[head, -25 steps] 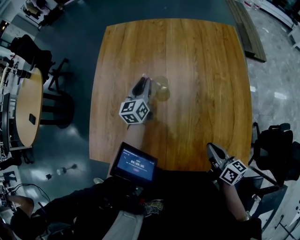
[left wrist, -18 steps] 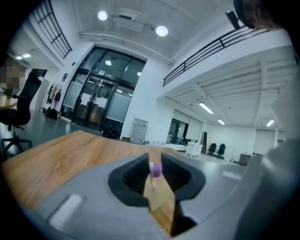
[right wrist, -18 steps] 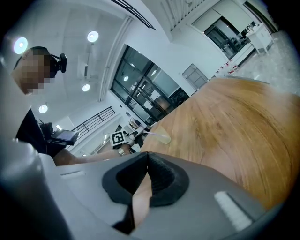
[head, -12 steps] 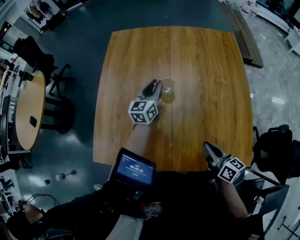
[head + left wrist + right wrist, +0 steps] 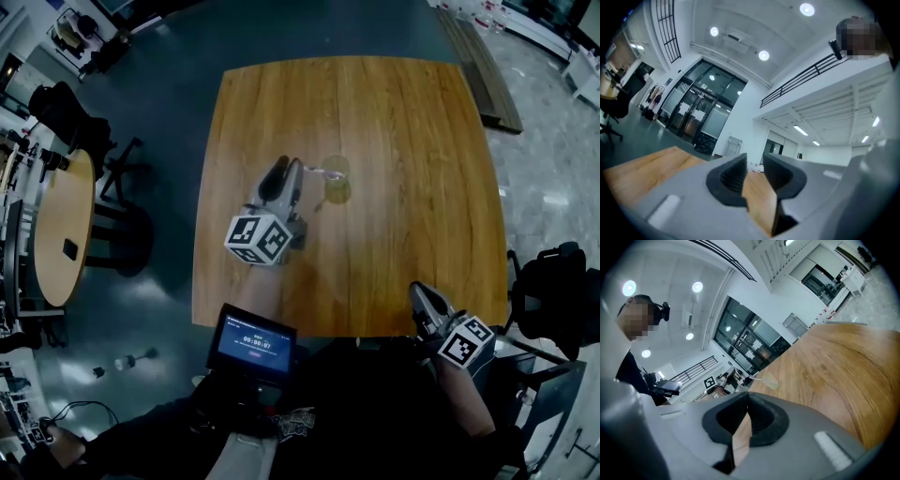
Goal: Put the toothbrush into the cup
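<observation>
A clear cup (image 5: 334,184) stands near the middle of the wooden table (image 5: 412,141). The toothbrush (image 5: 314,171) rests in it, its thin white handle sticking out over the rim to the left. My left gripper (image 5: 289,166) hovers just left of the cup, apart from the handle. Its jaws are opening and nothing is between them (image 5: 753,162). My right gripper (image 5: 424,302) is shut and empty at the table's near edge. In the right gripper view (image 5: 748,397) the cup (image 5: 771,382) and the toothbrush handle (image 5: 756,378) show far across the table.
A small screen (image 5: 251,342) sits in front of the person, below the table's near edge. A round side table (image 5: 62,225) and dark chairs (image 5: 120,202) stand on the floor to the left. Another black chair (image 5: 555,300) is at the right.
The left gripper let go of the toothbrush, rose and drew back left from the cup. The toothbrush stays in the cup. The right gripper barely shifted.
</observation>
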A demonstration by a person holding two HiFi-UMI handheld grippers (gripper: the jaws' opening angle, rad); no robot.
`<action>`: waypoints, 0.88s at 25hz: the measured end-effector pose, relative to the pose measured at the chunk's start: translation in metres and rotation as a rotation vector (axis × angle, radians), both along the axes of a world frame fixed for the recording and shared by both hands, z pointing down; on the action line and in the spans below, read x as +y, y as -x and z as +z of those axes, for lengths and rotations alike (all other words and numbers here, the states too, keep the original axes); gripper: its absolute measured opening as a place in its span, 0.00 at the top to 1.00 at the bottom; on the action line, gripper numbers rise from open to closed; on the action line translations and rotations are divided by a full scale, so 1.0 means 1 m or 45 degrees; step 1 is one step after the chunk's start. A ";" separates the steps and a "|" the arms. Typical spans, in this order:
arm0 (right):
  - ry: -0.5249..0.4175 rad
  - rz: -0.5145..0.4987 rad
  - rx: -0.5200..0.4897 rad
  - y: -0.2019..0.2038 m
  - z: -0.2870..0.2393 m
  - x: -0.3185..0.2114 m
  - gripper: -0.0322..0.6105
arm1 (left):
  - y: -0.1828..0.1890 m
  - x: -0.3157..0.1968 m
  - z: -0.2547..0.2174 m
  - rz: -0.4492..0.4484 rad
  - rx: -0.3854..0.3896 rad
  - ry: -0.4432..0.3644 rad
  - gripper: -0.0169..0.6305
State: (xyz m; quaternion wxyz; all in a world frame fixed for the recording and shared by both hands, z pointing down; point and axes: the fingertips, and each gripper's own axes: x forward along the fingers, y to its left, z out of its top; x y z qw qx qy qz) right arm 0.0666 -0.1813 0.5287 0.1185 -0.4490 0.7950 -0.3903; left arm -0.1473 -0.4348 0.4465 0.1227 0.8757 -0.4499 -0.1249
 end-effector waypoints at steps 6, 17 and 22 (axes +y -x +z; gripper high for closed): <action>-0.153 -0.116 -0.021 0.015 -0.042 -0.005 0.94 | 0.000 0.116 -0.027 0.109 -0.079 -0.014 0.96; -0.312 -0.315 0.093 0.003 -0.077 0.123 0.94 | -0.142 0.375 0.050 0.319 0.015 0.435 0.97; -0.277 -0.324 0.018 -0.012 -0.066 0.182 0.94 | -0.167 0.449 0.038 0.363 0.021 0.402 0.97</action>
